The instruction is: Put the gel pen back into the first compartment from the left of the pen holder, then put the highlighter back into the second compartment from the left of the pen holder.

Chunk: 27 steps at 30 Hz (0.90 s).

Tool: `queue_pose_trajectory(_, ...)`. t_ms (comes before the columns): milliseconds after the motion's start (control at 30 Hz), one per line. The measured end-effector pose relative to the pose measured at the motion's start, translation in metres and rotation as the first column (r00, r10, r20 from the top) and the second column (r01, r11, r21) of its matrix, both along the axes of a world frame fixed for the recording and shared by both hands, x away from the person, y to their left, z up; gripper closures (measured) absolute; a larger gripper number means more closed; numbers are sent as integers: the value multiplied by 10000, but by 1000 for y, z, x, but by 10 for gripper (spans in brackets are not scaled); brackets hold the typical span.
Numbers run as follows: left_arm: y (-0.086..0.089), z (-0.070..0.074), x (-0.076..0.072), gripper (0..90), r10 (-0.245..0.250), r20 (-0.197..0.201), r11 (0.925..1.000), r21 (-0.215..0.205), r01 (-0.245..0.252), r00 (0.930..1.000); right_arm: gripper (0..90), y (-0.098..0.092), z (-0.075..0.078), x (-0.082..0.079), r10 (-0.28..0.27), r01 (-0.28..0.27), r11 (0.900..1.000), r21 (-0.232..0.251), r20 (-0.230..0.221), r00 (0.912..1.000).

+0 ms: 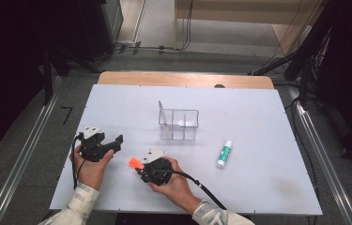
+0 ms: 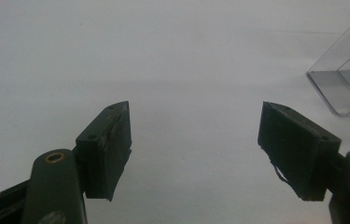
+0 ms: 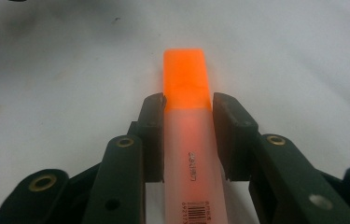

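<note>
Left gripper (image 1: pixel 117 140) low, jaws spread wide; right gripper (image 1: pixel 141 167) low, jaws narrowed, clamped.

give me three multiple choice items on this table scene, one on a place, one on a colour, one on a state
1. Where is the glue stick?
A. right of the clear box
B. inside it
C. left of it

2. What colour is the highlighter cap?
A. blue
B. orange
C. green

3. How do the left tongs stand?
A. shut on the highlighter
B. shut on the glue stick
C. open, holding nothing

Answers:
1 A, it lies on the table right of the box.
2 B, the cap glows orange between the right tongs.
3 C, bare table shows between the jaws.
</note>
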<state>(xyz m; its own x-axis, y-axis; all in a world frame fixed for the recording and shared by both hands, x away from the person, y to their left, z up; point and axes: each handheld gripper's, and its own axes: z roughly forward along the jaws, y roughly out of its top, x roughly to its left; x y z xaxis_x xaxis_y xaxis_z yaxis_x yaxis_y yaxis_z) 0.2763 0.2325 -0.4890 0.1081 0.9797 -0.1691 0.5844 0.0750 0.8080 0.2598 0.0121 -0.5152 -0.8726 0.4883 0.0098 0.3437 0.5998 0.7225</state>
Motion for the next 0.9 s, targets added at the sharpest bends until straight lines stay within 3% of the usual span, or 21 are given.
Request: queue_pose_trajectory(900,0,0,1,260,20,31,10000,-15,-19,10000,645,-3,1,0,-101,101,9999,133,17,9999)
